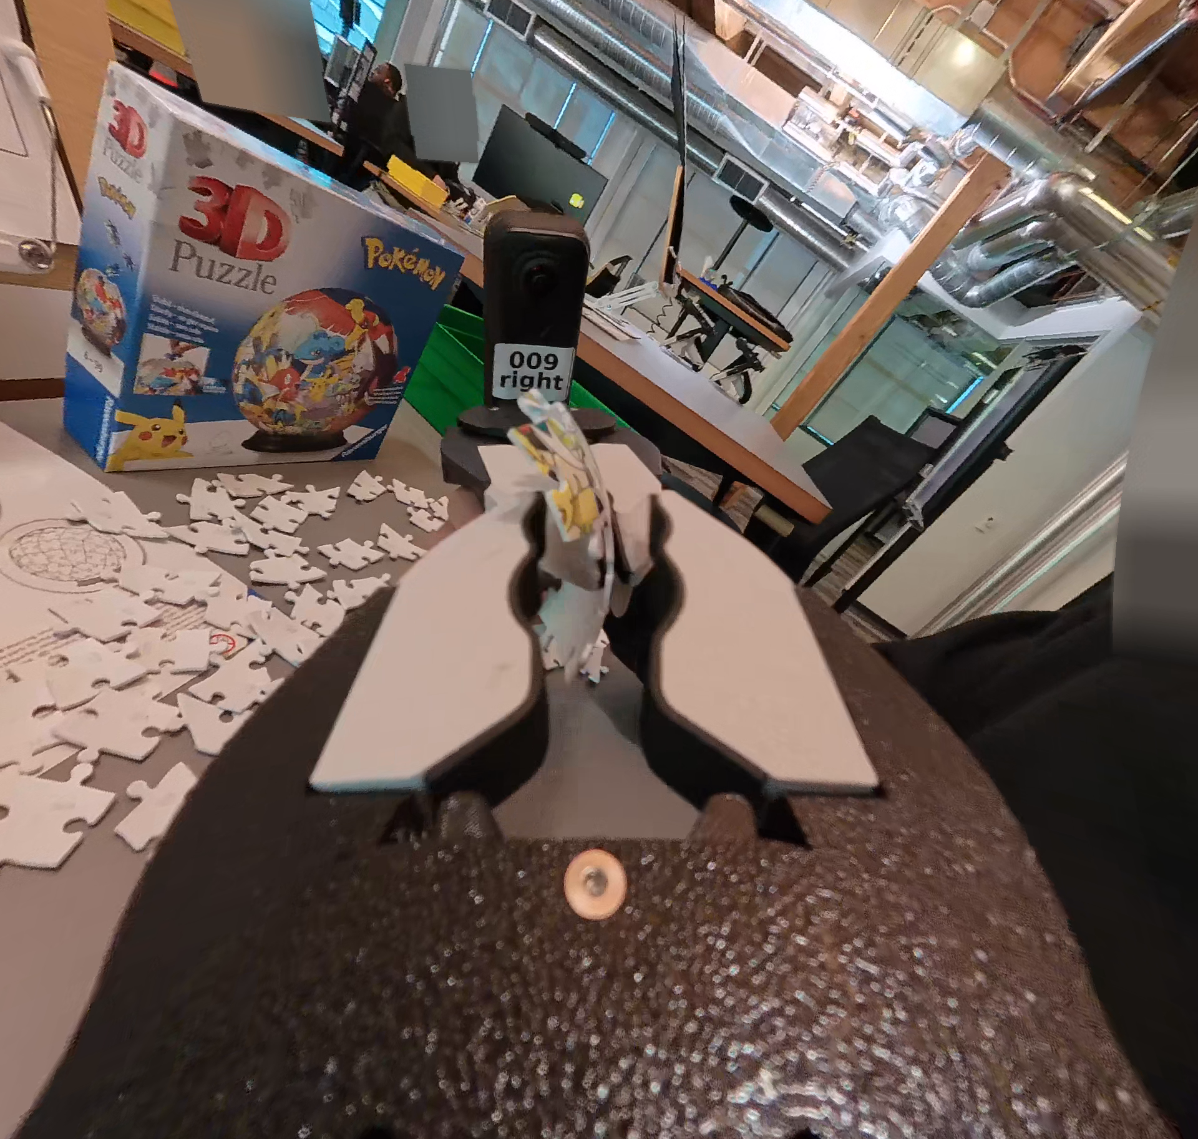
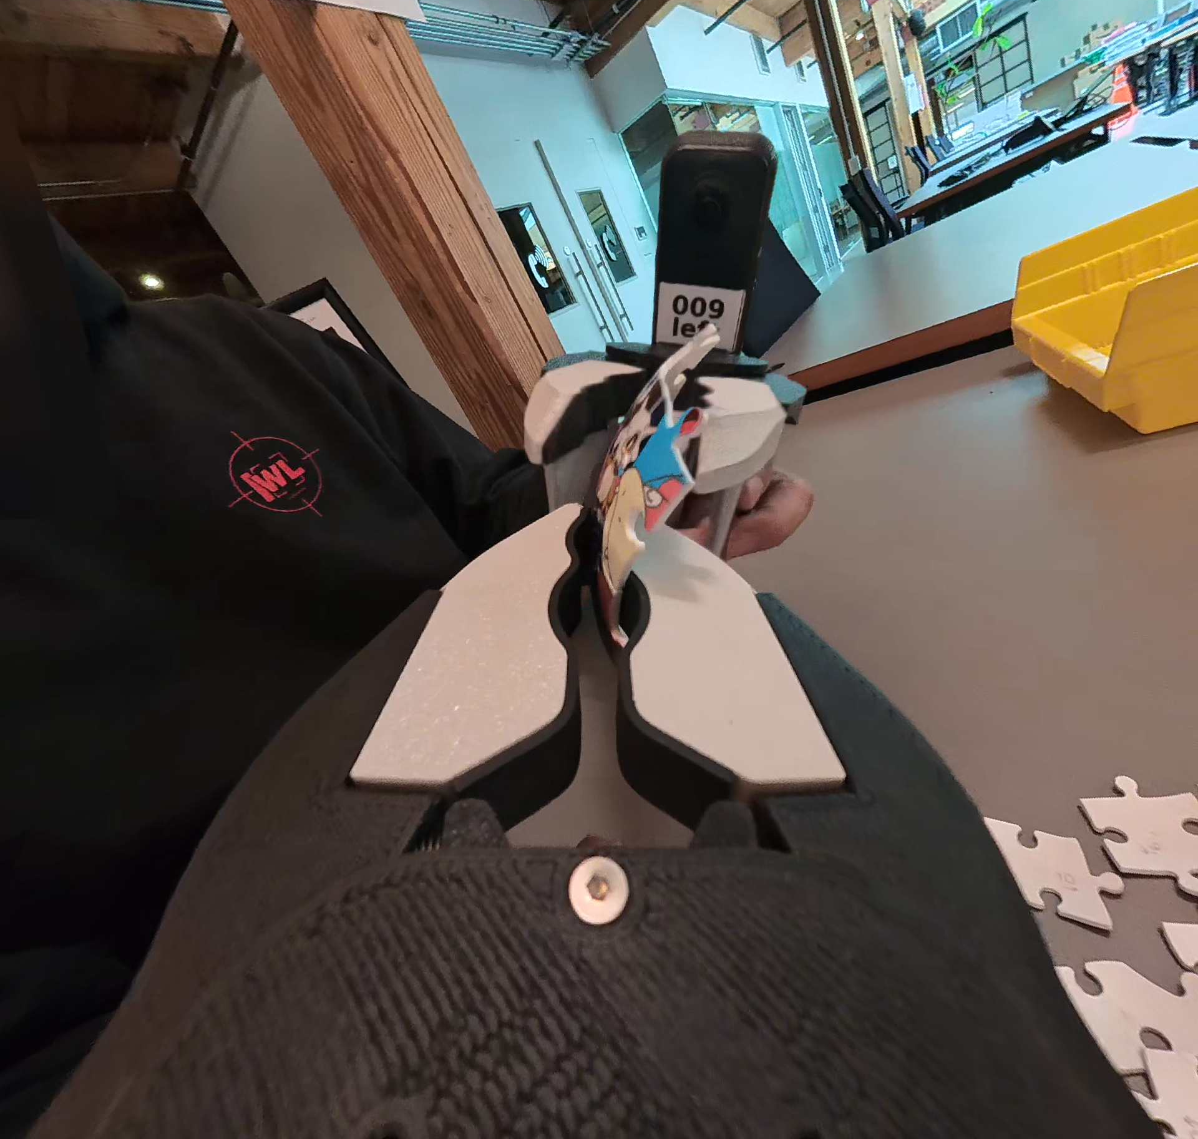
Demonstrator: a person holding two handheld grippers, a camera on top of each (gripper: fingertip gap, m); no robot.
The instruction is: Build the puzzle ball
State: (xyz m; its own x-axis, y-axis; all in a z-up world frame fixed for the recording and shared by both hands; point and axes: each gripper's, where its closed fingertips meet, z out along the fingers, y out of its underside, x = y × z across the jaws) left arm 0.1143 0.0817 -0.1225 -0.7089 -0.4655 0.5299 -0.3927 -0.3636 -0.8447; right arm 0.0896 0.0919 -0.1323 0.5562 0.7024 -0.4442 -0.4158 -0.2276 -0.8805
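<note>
The two hand-held grippers face each other above the worktop, the left hand-held gripper and right hand-held gripper meeting on joined pieces between them. Loose pieces lie on the worktop, with the box behind them. A bin sits on the worktop's far side.

Right gripper and left gripper pinching joined puzzle pieces.

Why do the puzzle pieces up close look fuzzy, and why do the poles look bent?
Left wrist view: the held puzzle pieces between the fingers look smeared and soft, and the loose white pieces blur toward the edge. Right wrist view: the wide lens leans the wooden post and stretches the corners.
</note>
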